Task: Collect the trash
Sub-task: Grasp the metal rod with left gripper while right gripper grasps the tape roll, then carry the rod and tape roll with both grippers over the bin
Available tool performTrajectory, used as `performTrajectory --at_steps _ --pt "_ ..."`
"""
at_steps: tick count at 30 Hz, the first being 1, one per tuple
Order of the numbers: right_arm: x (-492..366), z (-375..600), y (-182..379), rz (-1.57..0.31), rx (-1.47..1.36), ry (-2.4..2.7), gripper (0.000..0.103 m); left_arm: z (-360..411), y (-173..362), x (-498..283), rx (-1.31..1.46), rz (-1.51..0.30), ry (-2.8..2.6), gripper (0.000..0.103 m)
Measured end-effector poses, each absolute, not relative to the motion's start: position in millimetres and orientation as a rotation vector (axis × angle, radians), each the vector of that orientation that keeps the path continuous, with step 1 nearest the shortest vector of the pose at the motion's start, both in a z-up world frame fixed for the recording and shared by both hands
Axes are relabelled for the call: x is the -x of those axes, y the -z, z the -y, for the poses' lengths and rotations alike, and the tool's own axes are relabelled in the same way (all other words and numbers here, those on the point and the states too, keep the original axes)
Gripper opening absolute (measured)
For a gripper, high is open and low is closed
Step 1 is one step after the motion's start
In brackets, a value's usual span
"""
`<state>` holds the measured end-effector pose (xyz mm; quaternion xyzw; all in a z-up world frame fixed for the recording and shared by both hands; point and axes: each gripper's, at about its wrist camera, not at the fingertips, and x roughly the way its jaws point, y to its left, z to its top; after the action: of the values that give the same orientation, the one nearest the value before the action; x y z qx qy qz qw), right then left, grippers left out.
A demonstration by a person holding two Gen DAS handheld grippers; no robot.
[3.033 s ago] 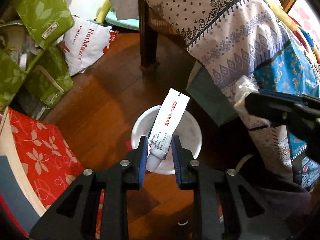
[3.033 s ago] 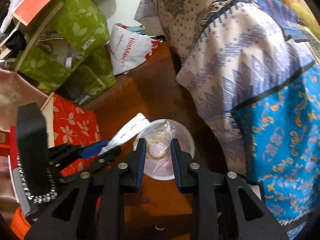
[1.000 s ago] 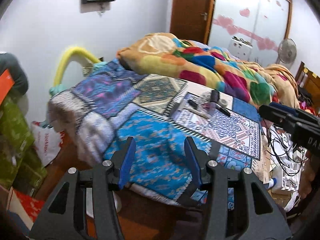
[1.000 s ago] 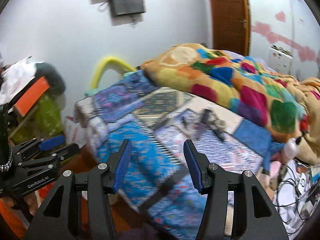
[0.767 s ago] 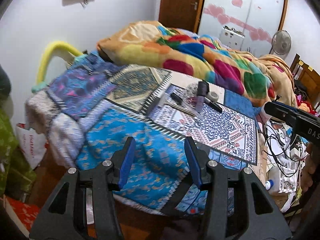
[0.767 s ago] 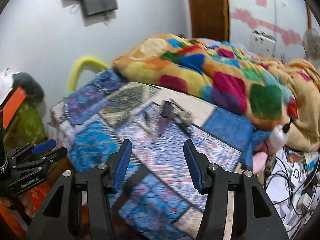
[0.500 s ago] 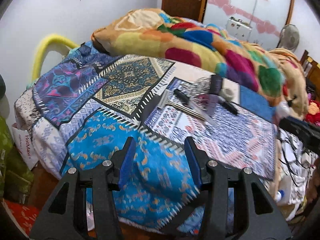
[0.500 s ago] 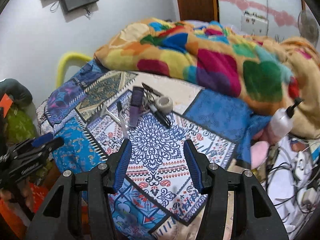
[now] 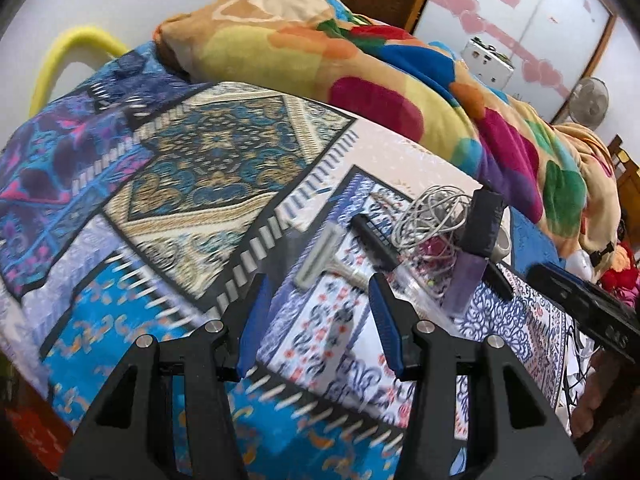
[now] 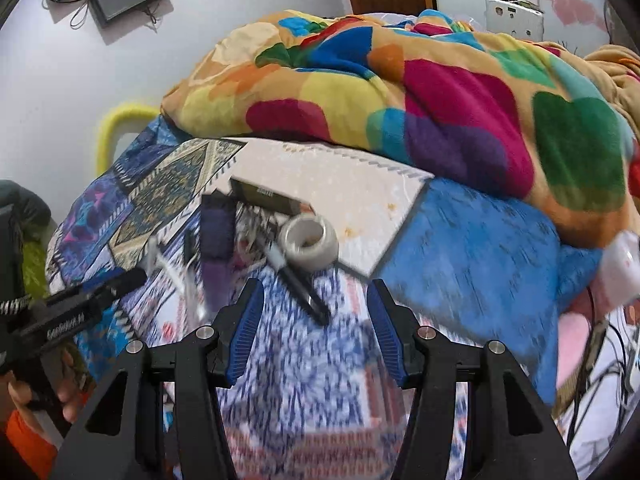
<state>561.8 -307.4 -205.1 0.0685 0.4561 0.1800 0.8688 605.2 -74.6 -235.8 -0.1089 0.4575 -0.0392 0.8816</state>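
Small items lie in a cluster on the patterned bed cover (image 9: pixel 192 184). A grey razor (image 9: pixel 320 258) lies just ahead of my open, empty left gripper (image 9: pixel 320 324). Behind the razor are a black pen (image 9: pixel 376 240), a tangle of white cable (image 9: pixel 432 216) and a black-and-purple comb (image 9: pixel 476 248). My right gripper (image 10: pixel 316 324) is open and empty, above the cover. Just ahead of it lie a black marker (image 10: pixel 300 284) and a roll of white tape (image 10: pixel 308 242). The comb (image 10: pixel 216 236) and a dark flat box (image 10: pixel 264 196) lie further back.
A crumpled multicoloured blanket (image 10: pixel 400 80) is heaped along the far side of the bed. A yellow padded bar (image 9: pixel 68 56) stands at the bed's left end. A wardrobe and fan (image 9: pixel 588 100) stand behind. Cables and a white bottle (image 10: pixel 620 264) lie at the right.
Both grippers held trash over the white bin 3 s ago and are now open and empty. They have risen and moved in over the bed, closing on the cluster of items.
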Motion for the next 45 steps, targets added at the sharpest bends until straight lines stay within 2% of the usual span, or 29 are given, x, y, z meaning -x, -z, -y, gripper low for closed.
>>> performTrajectory --at_steps 7,9,10,11,12,21,26,37,45 --pt "-585.6 293.0 222.4 -0.979 -0.126 -0.376 0.05 81.2 246.9 -624.2 0.202 -0.952 0.091 0.047" --pt "-586.8 292.8 225.3 -0.973 -0.13 -0.366 0.048 81.6 247.8 -626.2 0.185 -0.939 0.082 0.033" --pt "-587.6 293.5 224.5 -0.963 -0.137 -0.37 0.043 81.8 247.7 -626.6 0.176 -0.929 0.084 0.027" --pt "-586.9 294.6 223.7 -0.959 -0.147 -0.375 0.038 82.0 247.4 -626.5 0.166 -0.919 0.084 0.023" --pt "-589.0 294.6 223.5 -0.959 -0.15 -0.374 0.037 82.4 246.5 -625.4 0.154 -0.904 0.086 0.021" --pt "-568.1 310.9 208.6 -0.911 -0.149 -0.325 0.036 85.7 237.0 -609.6 0.083 -0.89 0.066 0.017" --pt "-551.3 316.4 198.1 -0.912 -0.134 -0.318 0.036 81.1 232.6 -590.6 0.063 -0.91 0.052 0.011" --pt "-503.6 315.0 174.4 -0.894 -0.124 -0.335 0.036 69.1 222.0 -530.6 0.065 -0.934 0.009 0.011" --pt "-461.4 310.6 148.4 -0.87 -0.129 -0.346 0.036 59.1 191.4 -482.5 0.093 -0.919 0.022 0.011"
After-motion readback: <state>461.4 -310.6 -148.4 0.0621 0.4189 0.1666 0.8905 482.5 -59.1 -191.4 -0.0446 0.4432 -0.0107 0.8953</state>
